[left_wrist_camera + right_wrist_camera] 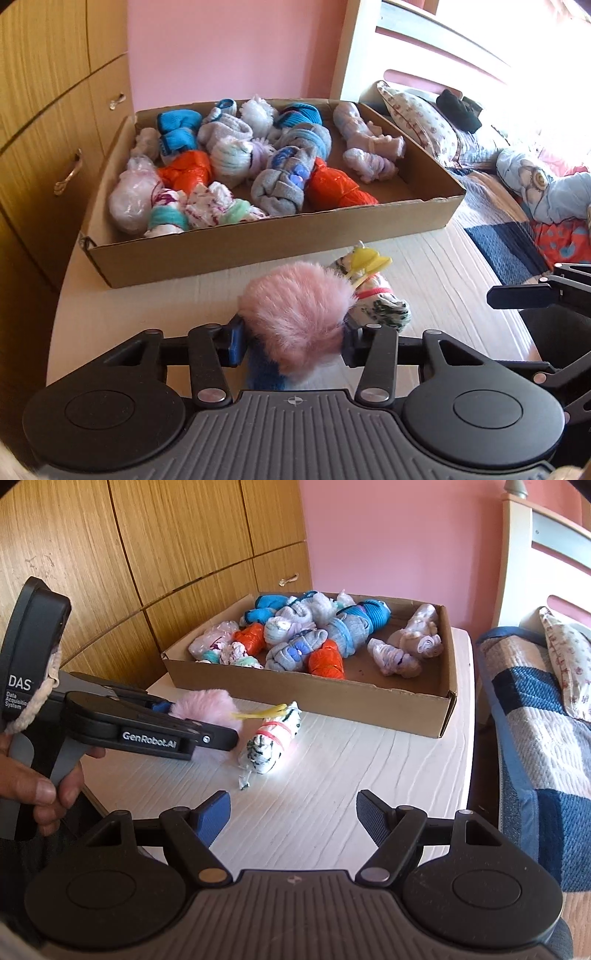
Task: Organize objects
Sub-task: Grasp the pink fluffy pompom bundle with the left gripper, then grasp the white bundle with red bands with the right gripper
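My left gripper [291, 345] is shut on a fluffy pink bundle [295, 325] and holds it just above the white table [443, 280]; it shows from the side in the right wrist view [207, 720], with the pink bundle [203, 707] between its fingers. A white patterned sock bundle with a yellow clip [373, 291] lies on the table beside it, also seen in the right wrist view [271, 738]. A cardboard box [258, 243] full of rolled socks stands behind. My right gripper [291, 812] is open and empty over the table's near part.
The box [424, 716] has bare floor at its right end. A wooden wardrobe with drawers [147, 554] stands left of the table. A bed with a patchwork quilt [535, 709] and pillows lies to the right.
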Action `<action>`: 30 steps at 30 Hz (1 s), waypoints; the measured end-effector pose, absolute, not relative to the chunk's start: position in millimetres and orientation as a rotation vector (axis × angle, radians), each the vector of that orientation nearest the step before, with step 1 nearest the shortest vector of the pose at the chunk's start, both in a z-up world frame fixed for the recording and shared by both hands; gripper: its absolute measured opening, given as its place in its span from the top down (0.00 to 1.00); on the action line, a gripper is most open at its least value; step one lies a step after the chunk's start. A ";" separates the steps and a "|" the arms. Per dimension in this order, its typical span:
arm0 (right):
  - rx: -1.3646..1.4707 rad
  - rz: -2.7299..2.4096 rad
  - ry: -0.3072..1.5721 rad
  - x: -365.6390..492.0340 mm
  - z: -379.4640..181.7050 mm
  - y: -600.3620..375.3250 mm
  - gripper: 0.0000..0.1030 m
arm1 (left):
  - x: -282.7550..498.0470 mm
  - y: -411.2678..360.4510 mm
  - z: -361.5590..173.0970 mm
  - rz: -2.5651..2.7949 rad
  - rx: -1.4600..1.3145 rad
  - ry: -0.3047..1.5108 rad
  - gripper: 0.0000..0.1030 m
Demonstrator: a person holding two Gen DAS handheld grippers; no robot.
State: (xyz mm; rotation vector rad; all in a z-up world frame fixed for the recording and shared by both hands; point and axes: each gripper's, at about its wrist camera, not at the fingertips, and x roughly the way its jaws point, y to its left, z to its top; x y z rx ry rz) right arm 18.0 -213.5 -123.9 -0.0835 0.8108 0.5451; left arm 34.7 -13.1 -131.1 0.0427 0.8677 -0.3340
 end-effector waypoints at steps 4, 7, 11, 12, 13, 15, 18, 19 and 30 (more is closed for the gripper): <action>-0.087 0.548 0.798 15.1 -123.8 -212.9 0.30 | 33.7 -5.1 -129.3 -0.290 0.033 0.871 0.49; -0.092 0.568 0.792 14.8 -123.5 -211.8 0.32 | 33.7 4.9 -132.3 -0.240 0.002 0.884 0.49; -0.093 0.594 0.782 14.9 -124.6 -207.9 0.37 | 32.9 10.6 -133.9 -0.204 -0.005 0.883 0.50; -0.099 0.604 0.779 14.3 -125.1 -206.5 0.38 | 32.1 10.7 -133.7 -0.205 -0.003 0.882 0.50; -0.105 0.614 0.774 13.2 -125.4 -205.1 0.39 | 31.6 10.3 -133.9 -0.206 0.003 0.880 0.50; -0.119 0.632 0.761 11.1 -125.4 -202.5 0.40 | 29.3 11.5 -133.8 -0.206 0.004 0.877 0.50; -0.136 0.650 0.749 11.0 -126.4 -198.4 0.41 | 28.2 12.9 -134.2 -0.203 -0.002 0.873 0.49; -0.136 0.659 0.747 11.8 -126.9 -198.1 0.43 | 27.8 12.7 -134.2 -0.202 0.004 0.872 0.49; -0.311 0.820 0.633 48.9 -130.3 -183.0 0.44 | 27.0 13.5 -134.4 -0.182 0.009 0.872 0.47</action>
